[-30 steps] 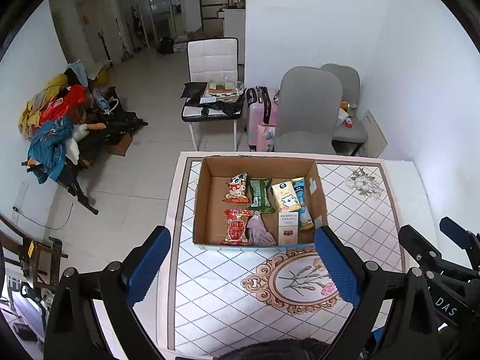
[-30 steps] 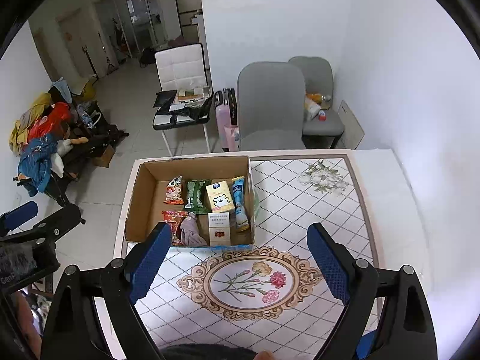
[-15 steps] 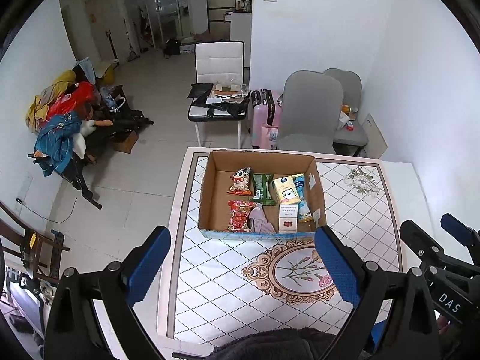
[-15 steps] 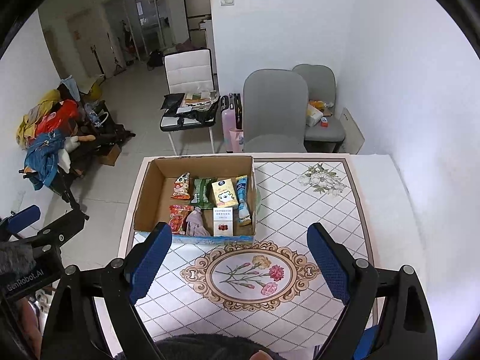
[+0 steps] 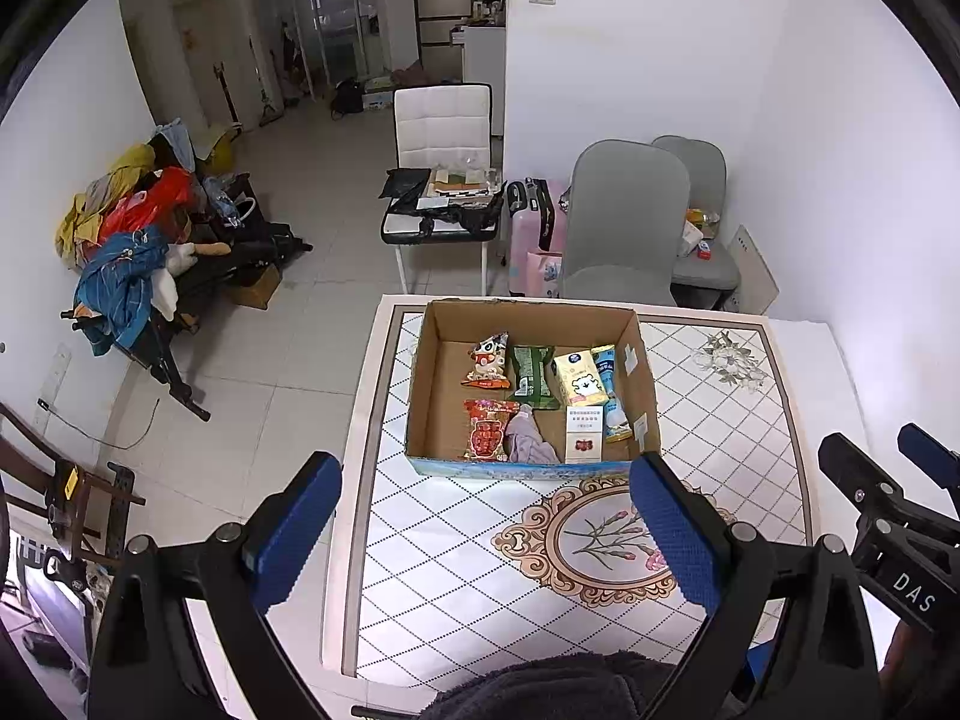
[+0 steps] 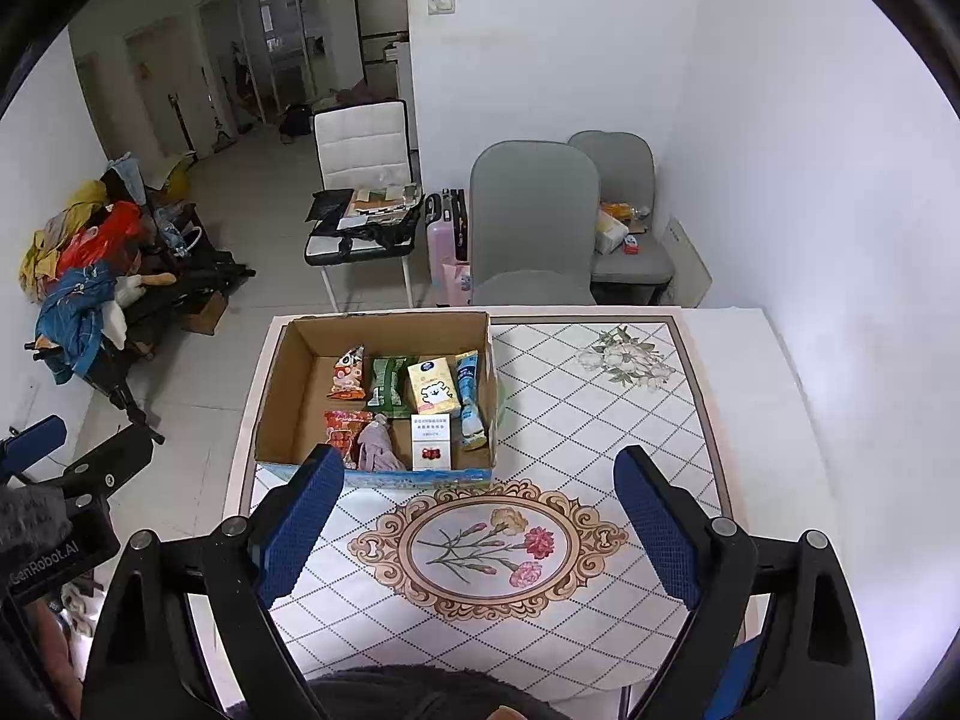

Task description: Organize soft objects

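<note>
An open cardboard box (image 5: 642,372) (image 6: 282,396) stands on the far left part of the patterned table (image 5: 468,546) (image 6: 600,420). Inside lie several items: a red snack bag (image 5: 487,437) (image 6: 341,429), a crumpled mauve cloth (image 5: 528,443) (image 6: 377,443), a green pouch (image 5: 530,377), a yellow tissue pack (image 5: 579,378) (image 6: 433,394), a white-and-red carton (image 5: 584,435) (image 6: 431,443) and a blue tube (image 5: 609,396). My left gripper (image 5: 483,525) hovers open above the table's near left, nothing between its blue pads. My right gripper (image 6: 474,516) hangs open over the floral medallion, empty too.
Two grey chairs (image 6: 534,222) and a pink suitcase (image 6: 444,234) stand behind the table's far edge. A white chair (image 5: 444,180) holds papers and dark items. A clothes pile (image 5: 126,240) lies on the tiled floor at left. A white wall runs along the table's right.
Both grippers have drawn back from the box and a little up, so the box looks smaller and farther away. Both stay open and empty.
</note>
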